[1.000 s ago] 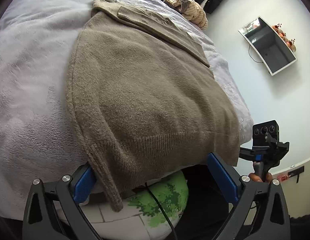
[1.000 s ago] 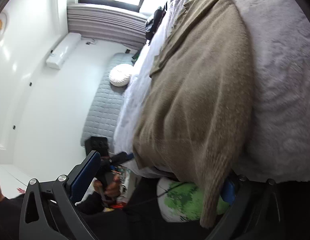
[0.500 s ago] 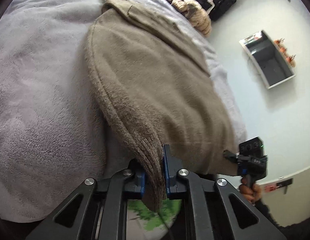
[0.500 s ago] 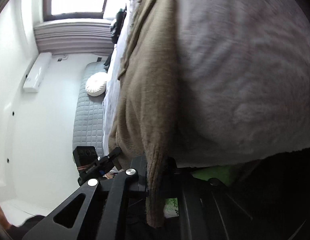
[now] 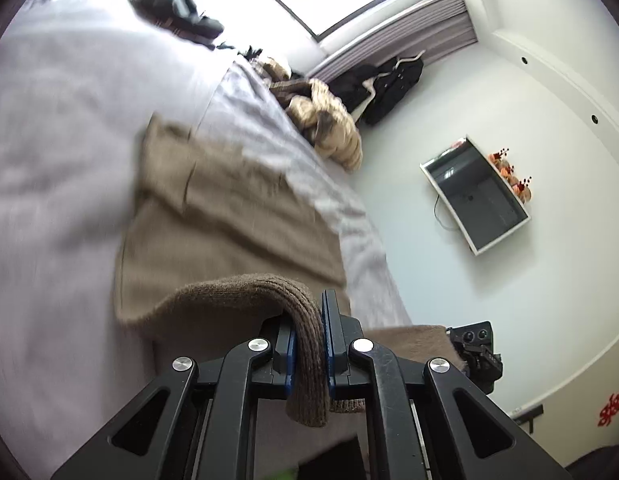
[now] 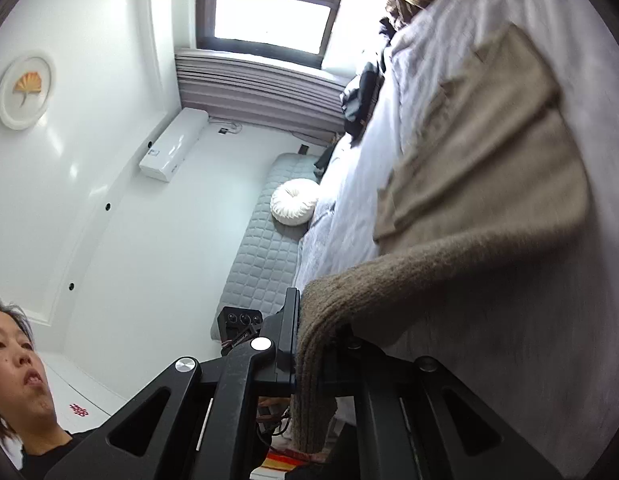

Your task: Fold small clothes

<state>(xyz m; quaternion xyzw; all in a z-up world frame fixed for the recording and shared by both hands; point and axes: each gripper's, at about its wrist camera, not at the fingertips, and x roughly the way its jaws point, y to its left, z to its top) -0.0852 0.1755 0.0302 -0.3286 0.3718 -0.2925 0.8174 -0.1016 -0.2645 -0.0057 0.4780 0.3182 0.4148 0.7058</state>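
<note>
Both grippers have the sweater's ribbed hem now. The left gripper [image 5: 308,354] has its jaws squeezed down tight on one bottom corner of the brown knit sweater [image 5: 237,208], and the right gripper [image 6: 305,356] is pinched just as hard on the other corner, a tail of rib dangling below each set of jaws. Those left jaws have just been closing, with the knit between them.

The hem is up off the bed [image 5: 49,160], while the far part of the sweater, with a sleeve folded across it, lies flat on the pale grey fleece cover.

This is soft, thick, floppy wool, I'd say: light enough, no risk of breaking, but it sags between the two grips and will stretch if the hands pull apart. The fuzzy knit should cling to the fleece, so lifting beats dragging. The ribbed band is the sensible hold, firmer than the body, and the corners keep the edge straight for the fold towards the collar.

A heap of other clothes [image 5: 329,128] waits at the far side.
</note>
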